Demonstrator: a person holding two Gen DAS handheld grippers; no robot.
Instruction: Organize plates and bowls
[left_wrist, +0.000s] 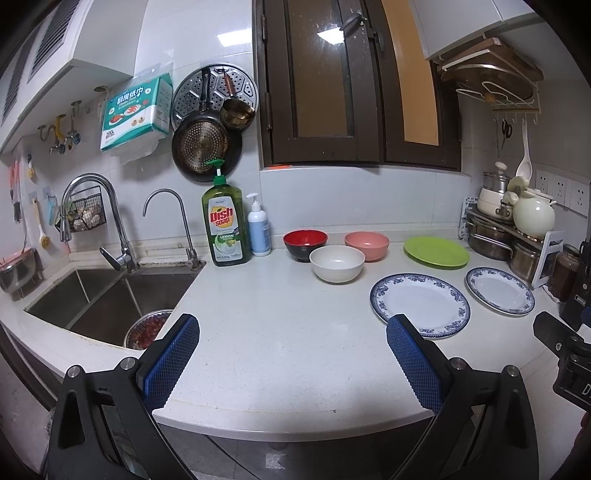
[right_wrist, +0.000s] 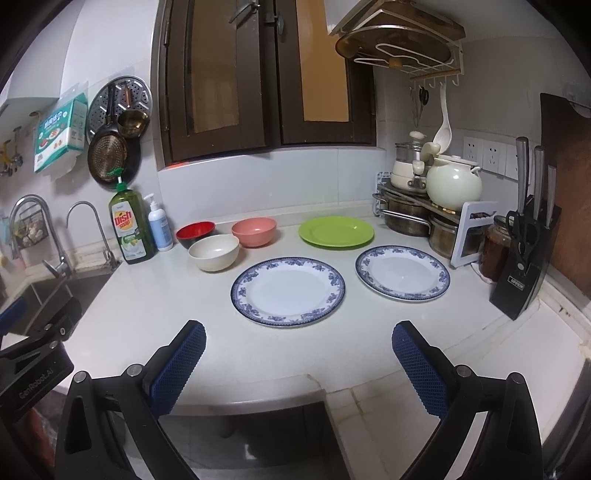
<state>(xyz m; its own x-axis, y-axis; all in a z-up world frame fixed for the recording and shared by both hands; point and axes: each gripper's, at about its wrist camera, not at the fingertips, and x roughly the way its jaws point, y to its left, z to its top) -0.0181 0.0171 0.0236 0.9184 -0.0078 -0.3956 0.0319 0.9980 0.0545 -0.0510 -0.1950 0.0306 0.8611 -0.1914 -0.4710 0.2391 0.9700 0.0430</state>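
Three bowls sit close together on the white counter (left_wrist: 280, 332): a red-and-black bowl (left_wrist: 305, 243), a pink bowl (left_wrist: 366, 245) and a white bowl (left_wrist: 336, 263). Right of them lie a green plate (left_wrist: 436, 252) and two blue-rimmed white plates, a large one (left_wrist: 420, 304) and a smaller one (left_wrist: 499, 290). The right wrist view shows the same set: red bowl (right_wrist: 195, 232), pink bowl (right_wrist: 254, 230), white bowl (right_wrist: 214, 252), green plate (right_wrist: 336, 231), large plate (right_wrist: 287, 290), smaller plate (right_wrist: 402, 272). My left gripper (left_wrist: 291, 332) and right gripper (right_wrist: 298, 339) hover open and empty near the counter's front edge.
A steel sink (left_wrist: 96, 302) with two taps lies at the left, with a dish soap bottle (left_wrist: 224, 225) and a white pump bottle (left_wrist: 258, 230) beside it. Pots and a cream kettle (right_wrist: 454, 182) crowd a rack at the right. A knife block (right_wrist: 524, 258) stands by the right edge.
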